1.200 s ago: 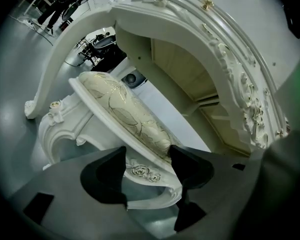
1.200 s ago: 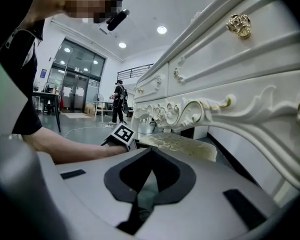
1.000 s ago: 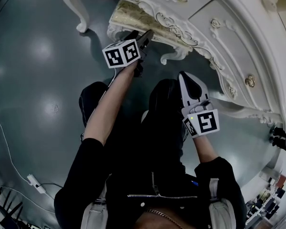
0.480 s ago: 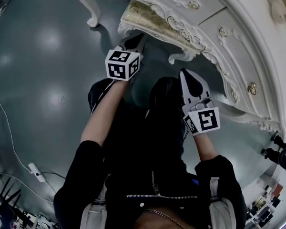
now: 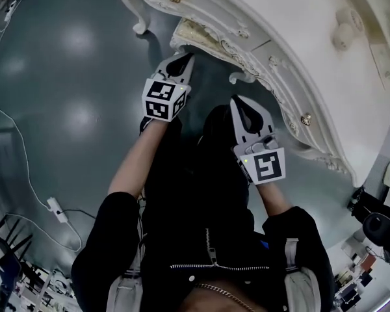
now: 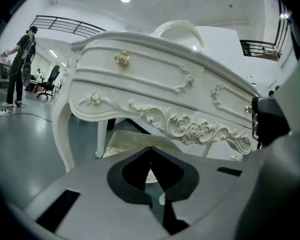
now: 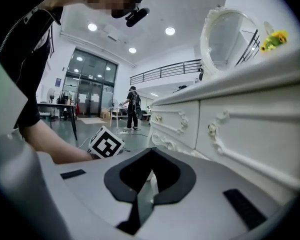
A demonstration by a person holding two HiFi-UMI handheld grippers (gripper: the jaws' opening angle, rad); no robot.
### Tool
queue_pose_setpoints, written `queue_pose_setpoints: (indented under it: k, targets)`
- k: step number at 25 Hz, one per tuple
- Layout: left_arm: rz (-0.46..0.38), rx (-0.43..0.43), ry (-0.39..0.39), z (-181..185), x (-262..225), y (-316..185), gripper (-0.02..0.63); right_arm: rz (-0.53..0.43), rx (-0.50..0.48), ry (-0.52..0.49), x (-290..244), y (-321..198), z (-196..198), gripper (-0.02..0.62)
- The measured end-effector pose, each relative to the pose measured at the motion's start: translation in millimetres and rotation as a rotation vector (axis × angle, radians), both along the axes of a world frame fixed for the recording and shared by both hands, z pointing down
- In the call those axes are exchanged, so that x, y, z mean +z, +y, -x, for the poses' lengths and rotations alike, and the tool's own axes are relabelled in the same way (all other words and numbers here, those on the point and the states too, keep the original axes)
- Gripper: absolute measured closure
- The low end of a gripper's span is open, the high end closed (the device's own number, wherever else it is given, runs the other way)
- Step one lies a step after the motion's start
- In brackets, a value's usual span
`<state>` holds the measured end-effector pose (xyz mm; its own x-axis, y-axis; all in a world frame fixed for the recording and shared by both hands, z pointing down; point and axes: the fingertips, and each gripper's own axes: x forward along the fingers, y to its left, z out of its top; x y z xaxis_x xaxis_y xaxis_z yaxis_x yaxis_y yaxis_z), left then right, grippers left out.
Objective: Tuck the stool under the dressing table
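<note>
The cream-cushioned, white-framed stool sits under the dressing table. Left tongs and right tongs are both closed and empty.

The stool stood upright on the grey floor, tucked beneath the dressing table. From above, only a strip of its pale gold cushion and white carved rim showed past the table's front edge. In the left gripper view the cushion lay in the knee space under the scrolled apron, beside a curved table leg. The dressing table was white, with a bowed front, carved floral scrollwork, drawer fronts with gold knobs, and an oval mirror on its tabletop.
</note>
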<state>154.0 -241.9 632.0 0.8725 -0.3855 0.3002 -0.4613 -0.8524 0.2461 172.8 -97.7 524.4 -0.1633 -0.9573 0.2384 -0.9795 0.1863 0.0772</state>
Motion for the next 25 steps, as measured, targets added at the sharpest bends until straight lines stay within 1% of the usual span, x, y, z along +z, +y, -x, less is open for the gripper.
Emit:
queue_pose_setpoints:
  k: [3, 5, 9, 13, 17, 19, 22, 25]
  targets:
    - [-0.013, 0.042, -0.023, 9.1, -47.4, 15.2, 0.584, -0.012, -0.012, 0.001, -53.2, 1.9, 3.2, 0.589]
    - [-0.019, 0.05, -0.032, 16.4, -82.2, 23.8, 0.584, -0.016, -0.011, 0.006, -89.5, 3.0, 4.4, 0.589]
    - [-0.049, 0.053, -0.058, 29.5, -152.7, 39.2, 0.584, 0.001, -0.008, -0.006, -152.1, 4.7, -0.4, 0.589]
    - [-0.049, 0.045, -0.086, 42.2, -216.7, 53.7, 0.584, 0.009, -0.011, -0.043, -210.3, 11.2, -2.2, 0.589]
    - [-0.034, 0.033, -0.087, 54.7, -282.5, 69.9, 0.584, 0.029, -0.048, 0.0, -270.9, 22.8, 12.7, 0.589]
    - [-0.035, 0.026, -0.09, 59.9, -313.3, 76.6, 0.584, 0.029, -0.07, -0.001, -297.5, 28.1, 20.2, 0.589]
    - [-0.059, 0.038, -0.093, 60.4, -357.8, 87.8, 0.584, 0.032, -0.051, -0.016, -331.1, 34.5, 17.8, 0.589]
    - [-0.108, 0.059, -0.1, 59.2, -400.9, 92.5, 0.584, 0.024, -0.005, -0.017, -362.7, 40.2, 11.2, 0.59]
